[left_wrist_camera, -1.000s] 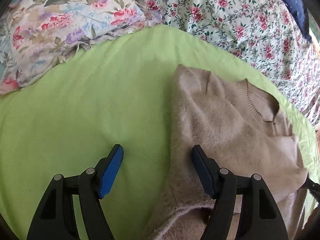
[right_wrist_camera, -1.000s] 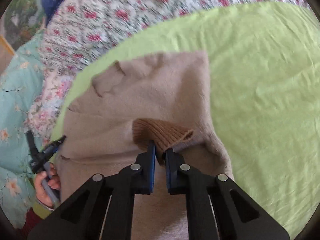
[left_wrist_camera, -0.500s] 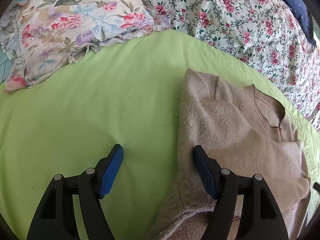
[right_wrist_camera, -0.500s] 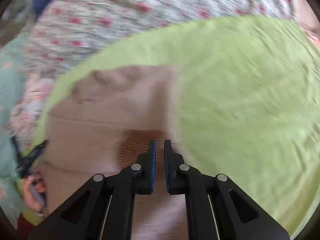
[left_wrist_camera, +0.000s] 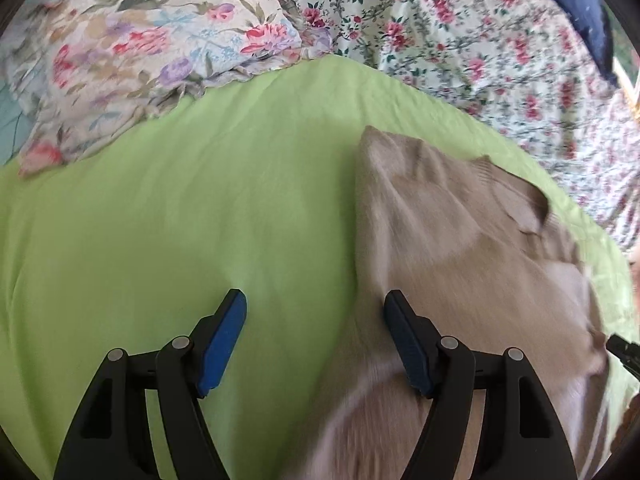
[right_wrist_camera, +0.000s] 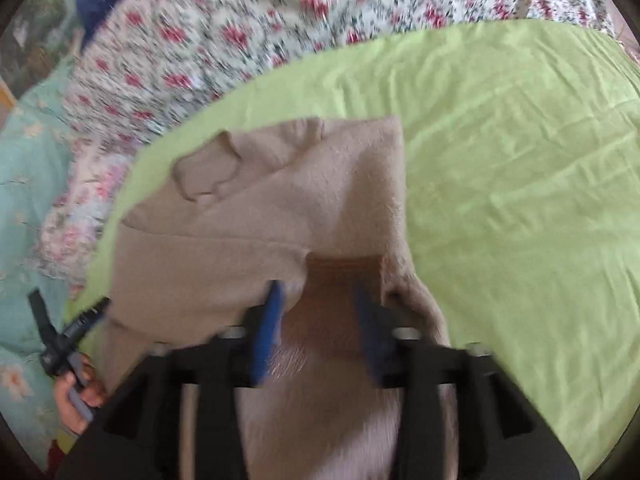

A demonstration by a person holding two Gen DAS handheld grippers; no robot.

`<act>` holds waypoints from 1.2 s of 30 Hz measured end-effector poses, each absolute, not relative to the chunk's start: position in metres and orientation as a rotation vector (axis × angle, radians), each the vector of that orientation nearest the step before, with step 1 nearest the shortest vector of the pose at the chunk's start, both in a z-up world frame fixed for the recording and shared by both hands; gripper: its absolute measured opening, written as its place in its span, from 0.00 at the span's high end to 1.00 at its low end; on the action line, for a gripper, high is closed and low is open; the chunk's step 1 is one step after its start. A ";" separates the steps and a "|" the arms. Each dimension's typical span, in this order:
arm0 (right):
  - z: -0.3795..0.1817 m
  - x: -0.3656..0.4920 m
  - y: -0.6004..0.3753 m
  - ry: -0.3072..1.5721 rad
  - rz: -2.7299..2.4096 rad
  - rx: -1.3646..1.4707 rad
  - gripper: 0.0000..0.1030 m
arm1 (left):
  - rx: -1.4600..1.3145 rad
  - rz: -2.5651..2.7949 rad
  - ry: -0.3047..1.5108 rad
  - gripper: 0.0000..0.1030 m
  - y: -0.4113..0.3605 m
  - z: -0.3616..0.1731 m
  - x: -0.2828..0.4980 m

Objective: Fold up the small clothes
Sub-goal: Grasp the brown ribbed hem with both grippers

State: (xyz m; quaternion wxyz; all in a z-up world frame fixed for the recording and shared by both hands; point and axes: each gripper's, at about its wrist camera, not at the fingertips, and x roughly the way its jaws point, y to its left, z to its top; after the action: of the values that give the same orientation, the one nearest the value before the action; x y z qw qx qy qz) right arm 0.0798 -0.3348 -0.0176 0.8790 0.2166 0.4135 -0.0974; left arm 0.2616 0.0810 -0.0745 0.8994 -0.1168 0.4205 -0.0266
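A beige knit sweater lies partly folded on a lime green sheet; it also shows in the right wrist view. My left gripper is open and empty, its right finger over the sweater's left edge. My right gripper is open above the sweater, over a brown ribbed cuff that lies flat between its blue pads. The right view is motion-blurred.
A floral pillow lies at the far left of the green sheet. A flowered bedspread runs behind the sheet. The other hand-held gripper and the person's hand show at the left of the right wrist view.
My right gripper has opened and let go of the brown cuff, which now lies on the sweater. My left gripper stays open, with the view shifting slightly.
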 end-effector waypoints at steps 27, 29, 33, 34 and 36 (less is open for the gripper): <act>-0.072 -0.168 -0.279 1.071 0.122 0.444 0.44 | -0.280 -0.555 1.036 0.26 0.100 -0.111 -0.036; -0.083 -0.172 -0.275 1.097 0.150 0.452 0.44 | -0.323 -0.608 1.067 0.26 0.101 -0.119 -0.041; -0.103 -0.170 -0.266 1.126 0.188 0.454 0.44 | -0.312 -0.661 1.133 0.38 0.093 -0.140 -0.044; -0.108 -0.166 -0.265 1.128 0.193 0.457 0.44 | -0.301 -0.662 1.147 0.43 0.090 -0.144 -0.042; -0.112 -0.162 -0.264 1.118 0.202 0.467 0.44 | -0.285 -0.666 1.162 0.51 0.087 -0.151 -0.040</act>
State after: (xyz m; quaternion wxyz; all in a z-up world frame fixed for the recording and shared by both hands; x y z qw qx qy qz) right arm -0.1620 -0.2638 -0.1121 0.8172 0.2193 0.5245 0.0948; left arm -0.0397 0.0873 -0.1509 0.7746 -0.1316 0.5368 -0.3074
